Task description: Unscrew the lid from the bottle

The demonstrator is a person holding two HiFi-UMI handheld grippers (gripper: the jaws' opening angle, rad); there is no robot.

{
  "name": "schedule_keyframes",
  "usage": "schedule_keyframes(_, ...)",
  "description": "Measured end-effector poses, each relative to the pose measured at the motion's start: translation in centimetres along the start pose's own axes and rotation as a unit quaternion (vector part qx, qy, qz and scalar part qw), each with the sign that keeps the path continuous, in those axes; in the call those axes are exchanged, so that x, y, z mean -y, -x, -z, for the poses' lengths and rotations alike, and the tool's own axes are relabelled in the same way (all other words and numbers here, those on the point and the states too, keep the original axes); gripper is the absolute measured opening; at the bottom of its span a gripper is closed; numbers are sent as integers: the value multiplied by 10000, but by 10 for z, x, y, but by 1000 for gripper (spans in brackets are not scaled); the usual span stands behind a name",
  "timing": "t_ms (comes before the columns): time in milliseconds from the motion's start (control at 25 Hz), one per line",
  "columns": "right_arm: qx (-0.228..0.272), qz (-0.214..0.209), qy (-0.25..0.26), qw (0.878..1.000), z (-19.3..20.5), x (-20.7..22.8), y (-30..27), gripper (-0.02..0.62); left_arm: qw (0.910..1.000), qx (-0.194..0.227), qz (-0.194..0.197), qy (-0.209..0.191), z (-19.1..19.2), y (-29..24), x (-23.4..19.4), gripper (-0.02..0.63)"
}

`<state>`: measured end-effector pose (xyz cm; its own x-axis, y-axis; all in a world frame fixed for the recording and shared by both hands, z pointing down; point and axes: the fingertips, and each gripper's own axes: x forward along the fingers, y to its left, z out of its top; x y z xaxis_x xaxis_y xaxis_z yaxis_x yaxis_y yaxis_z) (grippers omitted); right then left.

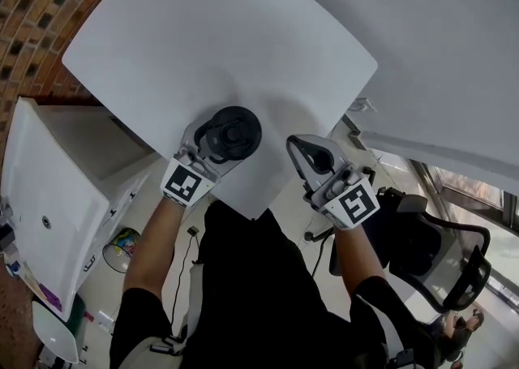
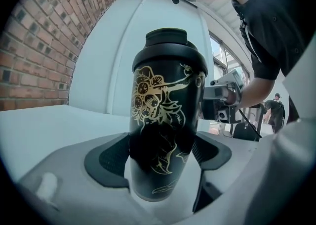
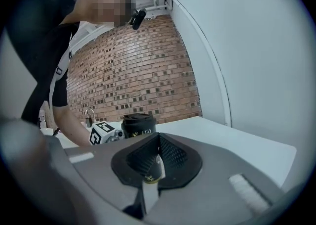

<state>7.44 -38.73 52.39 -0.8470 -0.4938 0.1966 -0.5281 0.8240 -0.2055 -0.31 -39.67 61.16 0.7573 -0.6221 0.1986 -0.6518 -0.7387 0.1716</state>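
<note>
Inspecting from the largest item down: the white surface (image 1: 219,27) is stretching ahead of and below both hand-held grippers. The black bottle (image 2: 165,120) with gold artwork is standing upright between the jaws of the left hand-held gripper (image 2: 162,155), whose pads are clamping its lower body from both sides. It is sitting off to the left of the right hand-held gripper (image 3: 157,145), near but apart. That right hand-held gripper is clenched, jaws meeting, and is gripping nothing identifiable. The black lid (image 2: 169,51) is sitting on the bottle, above the left jaws and clear of them. Judged from that, unscrewing is not yet begun.

Recommended for the step in hand: the left grip is looking adequate as an anchor. It is sitting low on the body, though, so the bottle may be tipping under a sideways load unless it is being braced on the surface. The right jaws are needing to part wide enough for the lid's broad collar (image 2: 148,63). They should be settling squarely on it rather than on the narrower raised cap (image 2: 167,35), then turning about the bottle's own axis.

Unverified: no view is showing whether the bottle's base is touching the surface. A small dark-and-gold fleck (image 3: 149,172) at the seam of the right jaws is proving too small to identify.
</note>
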Motion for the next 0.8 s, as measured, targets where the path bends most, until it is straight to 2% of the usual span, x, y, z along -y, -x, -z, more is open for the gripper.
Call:
schedule_keyframes(40,85,18,30,10000,-5,-1,-3,8,10000,2,21,25,0,0,1,405)
schedule_keyframes(80,174,6,50,9998,-9,-4,-6,98,10000,7,34,38,0,0,1,405)
schedule_keyframes(120,256,-26,66,9996,-12,-9,-11,245,10000,8,44,39,0,-1,1,403)
schedule_keyframes(160,323,-58,95,9994,-15,-14,-16,328,10000,5,52,36,0,-1,1,403)
schedule_keyframes(240,377,-112,186,9991,-17,-23,-27,398,10000,-8,76,25,0,-2,1,402)
schedule_keyframes(520,398,-429,568,9967,-23,-52,-64,444,9999,-20,107,27,0,-1,0,399)
schedule_keyframes(800,448,-108,756,9961,-26,-57,-82,465,9999,12,136,39,-1,-1,0,399)
